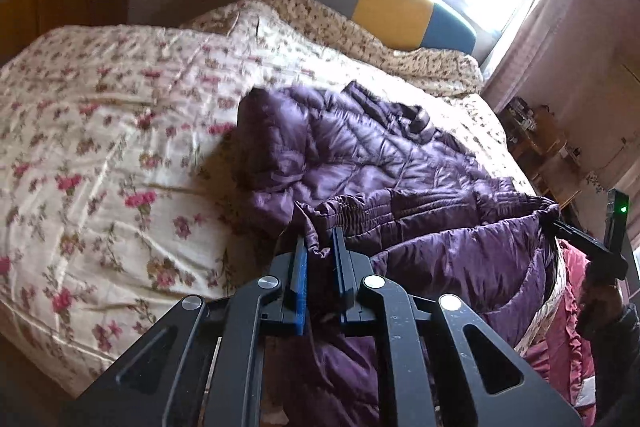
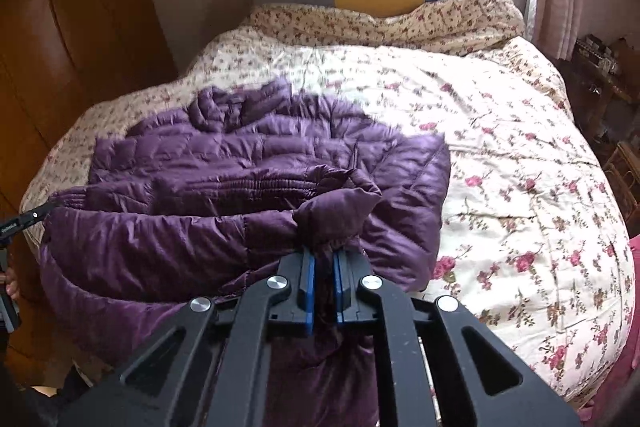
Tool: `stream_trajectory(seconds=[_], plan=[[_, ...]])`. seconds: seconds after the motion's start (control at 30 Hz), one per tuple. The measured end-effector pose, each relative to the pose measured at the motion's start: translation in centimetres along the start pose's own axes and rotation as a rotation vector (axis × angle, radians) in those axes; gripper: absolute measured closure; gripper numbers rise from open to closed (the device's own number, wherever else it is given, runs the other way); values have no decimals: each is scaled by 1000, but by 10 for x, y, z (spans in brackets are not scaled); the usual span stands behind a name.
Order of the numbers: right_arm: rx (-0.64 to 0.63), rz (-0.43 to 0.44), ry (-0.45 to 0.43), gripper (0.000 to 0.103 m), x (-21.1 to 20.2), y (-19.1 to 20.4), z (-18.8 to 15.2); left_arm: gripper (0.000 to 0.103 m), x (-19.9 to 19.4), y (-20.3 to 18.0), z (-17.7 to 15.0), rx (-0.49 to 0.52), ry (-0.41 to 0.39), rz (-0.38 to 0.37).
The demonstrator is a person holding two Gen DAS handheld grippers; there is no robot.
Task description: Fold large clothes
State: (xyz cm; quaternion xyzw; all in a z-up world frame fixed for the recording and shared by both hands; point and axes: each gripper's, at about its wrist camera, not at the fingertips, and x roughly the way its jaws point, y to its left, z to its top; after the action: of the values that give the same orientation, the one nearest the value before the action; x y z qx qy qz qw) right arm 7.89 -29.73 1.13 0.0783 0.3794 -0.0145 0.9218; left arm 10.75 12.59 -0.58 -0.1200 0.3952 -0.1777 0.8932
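on floral bedspread (image 2: 500, 147), quilted purple jacket (image 2: 248, 155) (puffy, glossy)

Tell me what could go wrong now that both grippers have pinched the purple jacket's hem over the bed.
1. The left gripper holds only a thin frill of the purple puffer jacket; the slick fabric could slip out.
2. The right gripper clamps a bunched corner, so the fold may come out uneven.
3. The jacket's lower part hangs off the floral bedspread edge and might drag.
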Motion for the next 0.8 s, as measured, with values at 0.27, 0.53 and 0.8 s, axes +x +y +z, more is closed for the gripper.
stream_trajectory(seconds=[0.27, 0.53, 0.8], plan=[[2, -20, -88, 97, -20, 2, 32, 93, -6, -9, 41, 23, -85, 11], [83, -58, -148, 98, 2, -11, 75, 94, 25, -25, 106, 46, -121, 40], [140, -115, -164, 98, 46, -24, 118, 95, 84, -29, 157, 48, -93, 113]])
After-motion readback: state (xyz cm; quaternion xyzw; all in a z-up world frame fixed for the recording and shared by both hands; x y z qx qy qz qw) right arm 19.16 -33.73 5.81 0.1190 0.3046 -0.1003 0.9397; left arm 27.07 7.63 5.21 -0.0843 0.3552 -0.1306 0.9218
